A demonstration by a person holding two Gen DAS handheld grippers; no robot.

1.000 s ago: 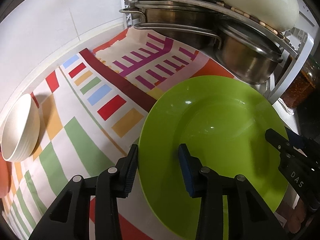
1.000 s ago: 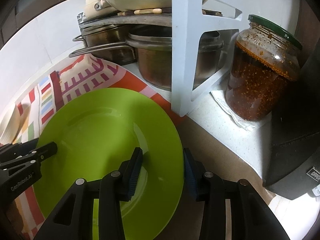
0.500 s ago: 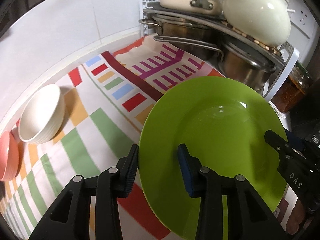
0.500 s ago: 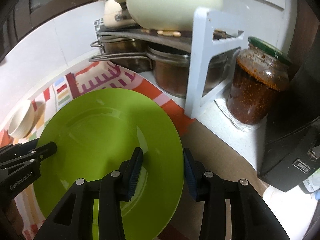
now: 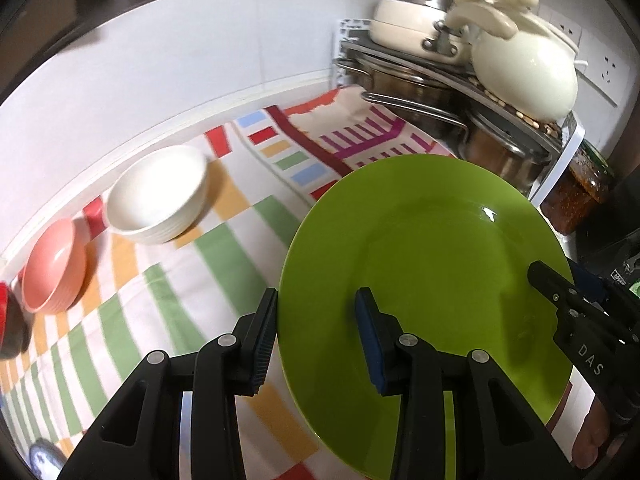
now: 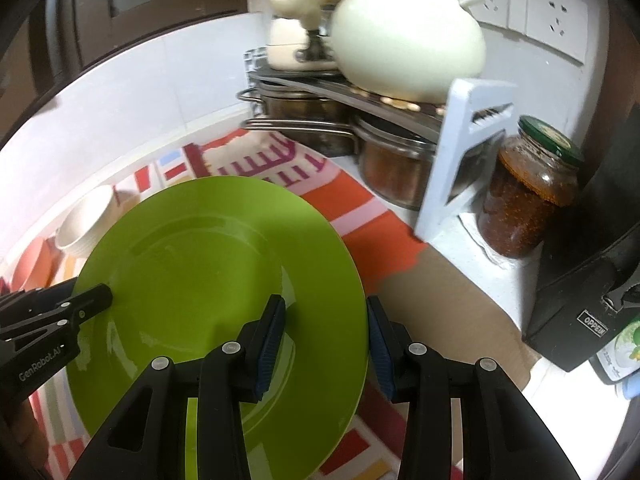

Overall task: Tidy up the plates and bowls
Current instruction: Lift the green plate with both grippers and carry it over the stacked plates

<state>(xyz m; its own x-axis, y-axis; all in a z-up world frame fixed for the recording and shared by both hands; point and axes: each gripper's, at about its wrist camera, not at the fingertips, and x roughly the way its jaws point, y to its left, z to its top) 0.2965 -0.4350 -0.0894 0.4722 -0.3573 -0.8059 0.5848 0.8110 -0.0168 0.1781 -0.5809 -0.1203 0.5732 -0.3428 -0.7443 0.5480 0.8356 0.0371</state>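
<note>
Left wrist: glossy round green plate (image 5: 432, 248) rim gripped by left claw (image 5: 316, 338) & right claw (image 6: 326, 338); ribbed white bowl (image 5: 160, 200) on striped cloth (image 5: 224, 256).

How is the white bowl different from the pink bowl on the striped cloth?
The white bowl is cream-white; the pink bowl is salmon pink. The white bowl lies nearer the green plate; the pink bowl lies farther left. The white bowl looks larger. Both have ribbed outsides and rest tilted near the wall.

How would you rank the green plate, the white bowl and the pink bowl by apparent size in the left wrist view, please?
1. green plate, clearly largest, though also nearest the camera.
2. white bowl.
3. pink bowl, which sits toward the distorted edge, so its gap to the white one is unsure.
</note>
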